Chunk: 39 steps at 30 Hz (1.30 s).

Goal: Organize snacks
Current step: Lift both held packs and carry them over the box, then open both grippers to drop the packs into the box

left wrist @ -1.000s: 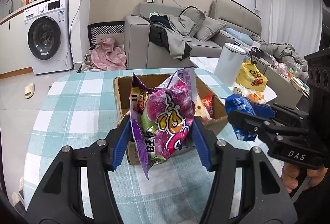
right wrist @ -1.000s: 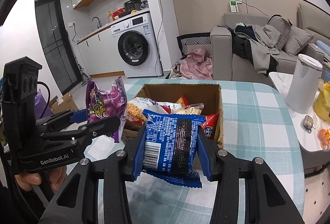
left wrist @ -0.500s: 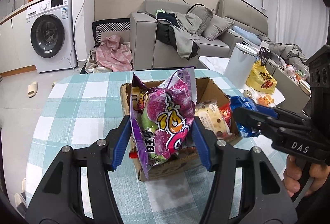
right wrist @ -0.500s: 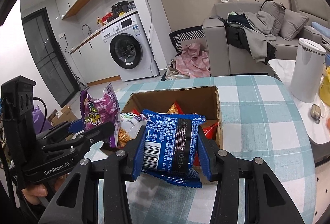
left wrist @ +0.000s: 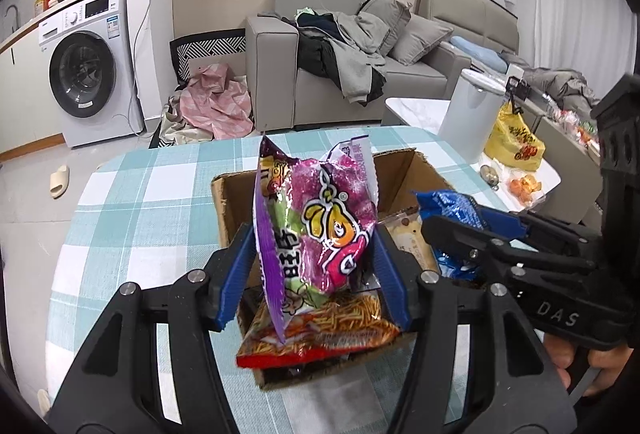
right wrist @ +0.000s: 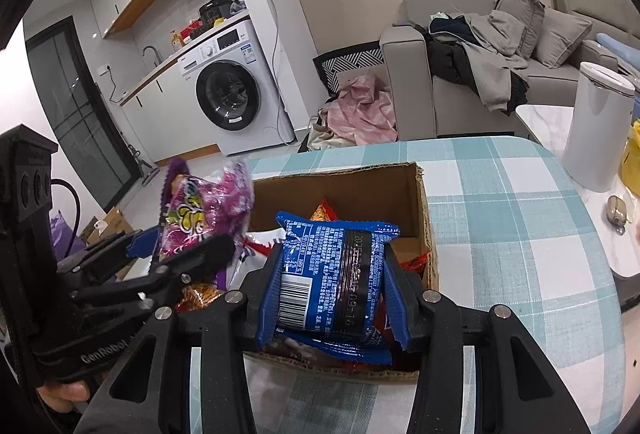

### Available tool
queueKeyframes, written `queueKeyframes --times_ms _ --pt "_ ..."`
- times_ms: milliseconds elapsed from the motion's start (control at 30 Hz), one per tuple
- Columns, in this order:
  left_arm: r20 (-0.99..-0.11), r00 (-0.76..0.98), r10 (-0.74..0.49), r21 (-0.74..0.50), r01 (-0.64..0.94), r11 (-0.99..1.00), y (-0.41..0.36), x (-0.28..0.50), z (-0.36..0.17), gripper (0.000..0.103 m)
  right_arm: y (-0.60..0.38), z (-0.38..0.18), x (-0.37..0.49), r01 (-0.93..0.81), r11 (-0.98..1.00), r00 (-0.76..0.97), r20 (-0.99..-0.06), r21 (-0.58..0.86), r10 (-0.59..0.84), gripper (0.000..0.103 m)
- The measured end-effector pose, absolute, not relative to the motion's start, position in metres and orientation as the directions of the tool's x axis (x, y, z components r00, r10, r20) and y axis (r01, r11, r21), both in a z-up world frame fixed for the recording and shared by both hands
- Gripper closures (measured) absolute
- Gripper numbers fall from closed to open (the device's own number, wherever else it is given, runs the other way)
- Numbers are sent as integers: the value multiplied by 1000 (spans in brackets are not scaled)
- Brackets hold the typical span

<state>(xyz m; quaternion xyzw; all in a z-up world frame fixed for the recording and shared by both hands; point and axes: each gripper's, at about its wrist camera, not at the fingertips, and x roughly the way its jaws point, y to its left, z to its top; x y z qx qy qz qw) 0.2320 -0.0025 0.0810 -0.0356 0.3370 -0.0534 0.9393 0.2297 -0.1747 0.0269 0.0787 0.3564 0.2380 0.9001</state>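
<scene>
My left gripper (left wrist: pixel 310 274) is shut on a purple and pink snack bag (left wrist: pixel 320 226), held upright over the near left part of an open cardboard box (left wrist: pixel 396 170). My right gripper (right wrist: pixel 332 294) is shut on a blue snack packet (right wrist: pixel 332 274), held over the box's (right wrist: pixel 340 190) near side. The purple bag (right wrist: pixel 204 210) and left gripper (right wrist: pixel 176 266) show at the left of the right wrist view. The right gripper (left wrist: pixel 452 230) with the blue packet (left wrist: pixel 452 210) shows at the right of the left wrist view. An orange noodle-snack bag (left wrist: pixel 324 330) and other snacks lie in the box.
The box stands on a round table with a teal checked cloth (left wrist: pixel 132 218). To the right a low white table holds a white bin (right wrist: pixel 600 130) and a yellow bag (left wrist: pixel 514 142). A grey sofa (left wrist: pixel 360 74) and washing machine (left wrist: pixel 88 70) stand beyond.
Both grippers have moved forward and over the box with their packets still held. The box now lies directly under the fingers, and the orange noodle bag inside has come into view.
</scene>
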Motion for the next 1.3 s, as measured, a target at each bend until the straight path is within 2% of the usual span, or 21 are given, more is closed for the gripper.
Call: queueKeyframes --times_ms 167,467,700,867,933,967,1167,1233,1300 --pt "-657 741 -137 -111 84 990 -7 250 67 48 -179 22 240 -335 878 642 -599 341 478 57" --pt "-676 732 -91 -25 100 995 -24 264 43 47 -179 17 251 -319 878 640 -602 357 478 57" --pt "-663 743 -90 -26 97 995 -25 267 33 46 -172 13 257 -323 883 638 -612 340 469 57" --pt "-661 745 -88 -30 91 995 -21 261 34 44 -171 15 254 -342 876 635 -603 342 483 52" --pt "-653 751 -98 -39 96 995 -20 256 36 41 -173 16 251 -352 874 638 -596 335 486 47" --pt "-651 753 -97 -38 94 995 -20 254 36 33 -174 17 248 -357 874 643 -592 328 485 45" --pt "-613 784 -96 -30 98 995 -19 229 46 16 -182 19 238 -369 874 656 -577 318 487 30" --pt "-595 800 -71 -16 76 997 -16 218 51 10 -187 21 232 -384 866 656 -565 321 500 24" --pt "-574 816 -68 -26 65 998 -13 206 55 0 -190 23 227 -394 862 658 -557 319 507 14"
